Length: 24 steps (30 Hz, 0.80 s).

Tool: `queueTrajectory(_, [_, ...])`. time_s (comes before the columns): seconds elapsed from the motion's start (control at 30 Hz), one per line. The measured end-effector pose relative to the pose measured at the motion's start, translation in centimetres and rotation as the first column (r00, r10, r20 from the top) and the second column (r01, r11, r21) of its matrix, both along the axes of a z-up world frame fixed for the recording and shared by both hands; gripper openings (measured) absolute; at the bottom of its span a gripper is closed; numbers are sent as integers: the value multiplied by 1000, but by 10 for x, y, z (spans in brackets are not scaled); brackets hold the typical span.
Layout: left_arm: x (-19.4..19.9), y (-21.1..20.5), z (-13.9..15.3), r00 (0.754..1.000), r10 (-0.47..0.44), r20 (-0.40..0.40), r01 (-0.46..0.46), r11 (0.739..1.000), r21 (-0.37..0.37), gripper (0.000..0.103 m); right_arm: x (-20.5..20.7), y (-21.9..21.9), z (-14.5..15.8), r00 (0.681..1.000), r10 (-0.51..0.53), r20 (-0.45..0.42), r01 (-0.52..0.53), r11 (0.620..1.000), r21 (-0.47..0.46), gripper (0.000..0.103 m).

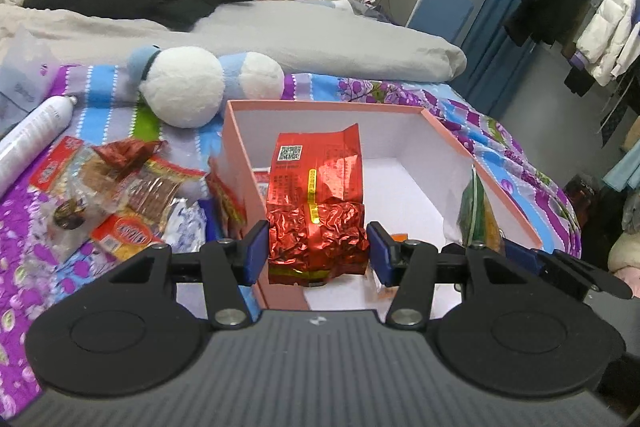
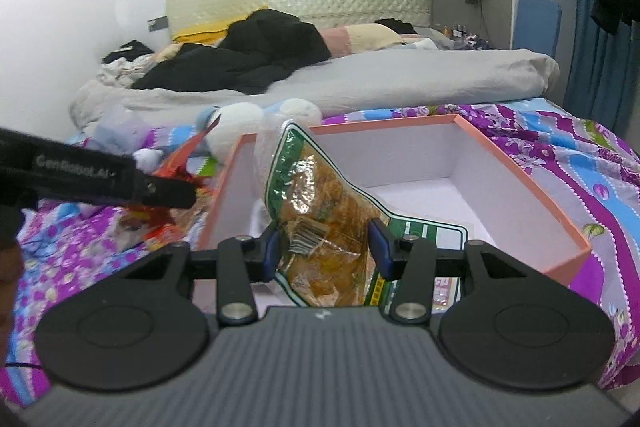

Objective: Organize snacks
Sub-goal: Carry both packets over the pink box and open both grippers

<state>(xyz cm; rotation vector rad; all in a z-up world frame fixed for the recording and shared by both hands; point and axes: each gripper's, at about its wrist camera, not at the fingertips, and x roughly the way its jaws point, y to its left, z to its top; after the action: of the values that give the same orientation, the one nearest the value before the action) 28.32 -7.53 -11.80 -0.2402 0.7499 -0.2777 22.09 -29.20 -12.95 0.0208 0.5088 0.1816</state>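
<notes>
The black arm of the left gripper point(image 2: 96, 179), seen at the left edge of the right wrist view, carries pale lettering that reads roughly "CenRobot.AI", its last letters blurred. The red foil packet point(image 1: 316, 211) in the left wrist view bears a black-and-white QR code near its top and a narrow yellow strip of small characters down its middle, too small to read; rows of fine print around them are likewise illegible. The green-edged snack bag point(image 2: 320, 211) in the right wrist view shows a barcode at its lower part, its digits unreadable. The red and orange wrappers point(image 1: 124, 231) on the bedspread carry printed logos that cannot be made out.
</notes>
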Motion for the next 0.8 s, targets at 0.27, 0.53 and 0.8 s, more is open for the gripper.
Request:
queueTrajectory(0.27, [45, -14, -16, 999, -29, -43, 30, 999, 18, 58, 40, -18, -13, 998, -45, -44, 45, 999, 0, 49])
queueTrajectory(0.53, [50, -15, -25, 997, -26, -75, 26, 1000, 3, 60, 51, -22, -17, 995, -59, -78, 60, 998, 17, 81])
queueTrajectory(0.8, [28, -10, -8, 999, -26, -46, 25, 1000, -8, 61, 40, -21, -6, 997, -48, -53, 49, 999, 16, 78])
